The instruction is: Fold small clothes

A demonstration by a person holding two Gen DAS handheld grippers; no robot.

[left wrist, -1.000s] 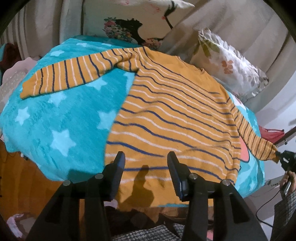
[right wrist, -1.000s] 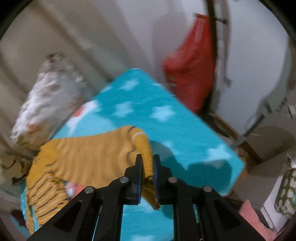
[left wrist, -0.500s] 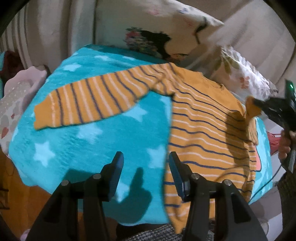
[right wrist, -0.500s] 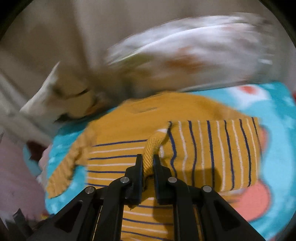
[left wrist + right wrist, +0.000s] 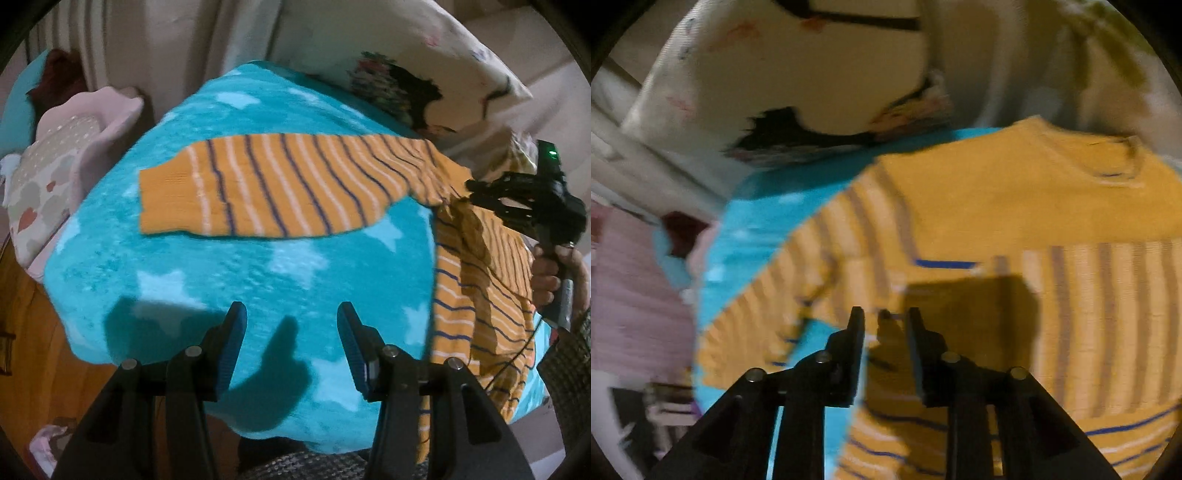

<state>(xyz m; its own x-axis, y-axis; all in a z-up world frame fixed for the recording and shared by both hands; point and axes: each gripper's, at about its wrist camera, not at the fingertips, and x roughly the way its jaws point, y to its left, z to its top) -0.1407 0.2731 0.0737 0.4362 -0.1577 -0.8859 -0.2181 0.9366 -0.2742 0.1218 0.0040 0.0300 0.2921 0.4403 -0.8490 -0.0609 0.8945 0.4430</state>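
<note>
While spread across the bed: orange striped sweater (image 5: 280, 192), back up, lying on a teal star blanket (image 5: 229, 273).
Left sleeve (image 5: 207, 195): laid out flat to the side over the blanket, cuff plain orange, navy and white stripes along its length.
Right sleeve (image 5: 1108, 317): folded across the sweater's body, stripes running crosswise to those of the body beneath.
Sweater body in the right wrist view: plain orange yoke and neckline (image 5: 1115, 173) toward the pillows, striped lower part near the camera; blurred.
Left gripper (image 5: 291, 341): fingers spread wide, pinching nothing, hovering over bare blanket near the bed's front edge, well apart from the left sleeve, casting a shadow on the stars.
Right gripper (image 5: 884, 321): fingers parted a little, no cloth seen clamped between them; poised just above the folded sleeve's end near the left shoulder; contact with the fabric impossible to tell through the blur.
Right gripper in the left wrist view (image 5: 476, 188): black, green light lit, tips at the sweater's shoulder, held by a hand (image 5: 554, 273).
Behind the bed: floral pillow (image 5: 402, 74) leaning on beige curtains (image 5: 166, 40).
Left of the bed: pink cushion (image 5: 62, 155).
</note>
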